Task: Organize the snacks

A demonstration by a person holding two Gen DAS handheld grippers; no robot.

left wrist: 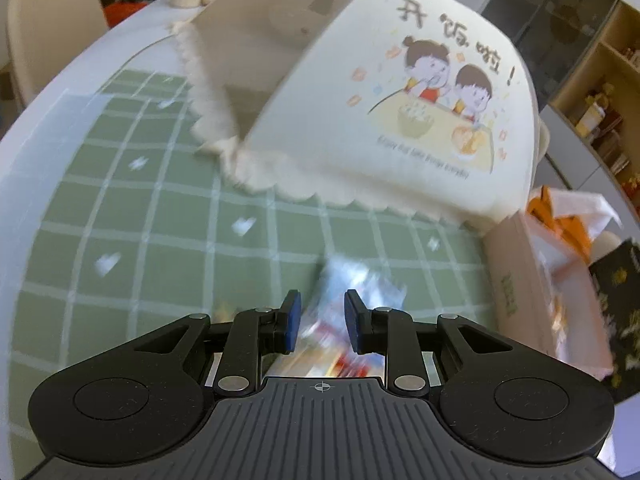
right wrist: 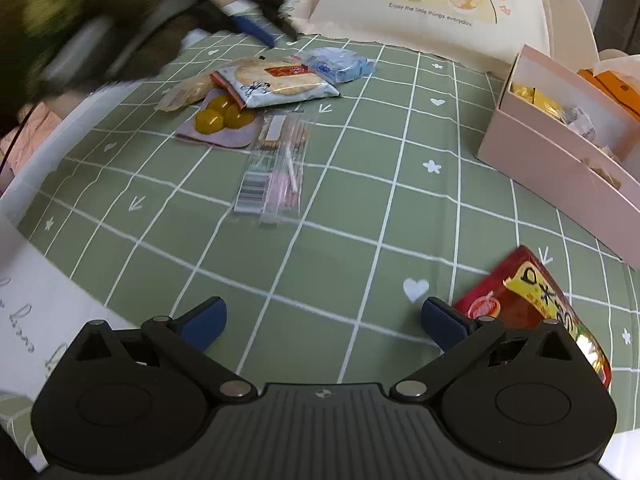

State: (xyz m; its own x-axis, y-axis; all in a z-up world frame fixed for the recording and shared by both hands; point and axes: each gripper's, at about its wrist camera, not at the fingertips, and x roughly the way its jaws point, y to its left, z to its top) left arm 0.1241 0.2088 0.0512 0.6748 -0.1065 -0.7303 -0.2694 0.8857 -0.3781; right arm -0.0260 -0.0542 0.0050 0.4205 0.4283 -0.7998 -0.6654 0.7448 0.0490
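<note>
In the right wrist view several snack packets lie in a pile on the green checked cloth (right wrist: 340, 216): a rice cracker packet (right wrist: 276, 82), a blue packet (right wrist: 340, 64), a yellow candy packet (right wrist: 222, 124) and a clear stick packet (right wrist: 274, 162). A red packet (right wrist: 532, 304) lies beside my right gripper (right wrist: 322, 322), which is open and empty. My left gripper (right wrist: 256, 30) hovers blurred over the pile. In the left wrist view my left gripper (left wrist: 322, 320) is open, with blurred packets (left wrist: 344, 304) below its fingers.
A pink open box (right wrist: 560, 160) with wrapped sweets stands at the right, also in the left wrist view (left wrist: 532, 292). A cream bag with a cartoon print (left wrist: 400, 112) stands at the back of the table. A black packet (left wrist: 620, 312) lies at the far right.
</note>
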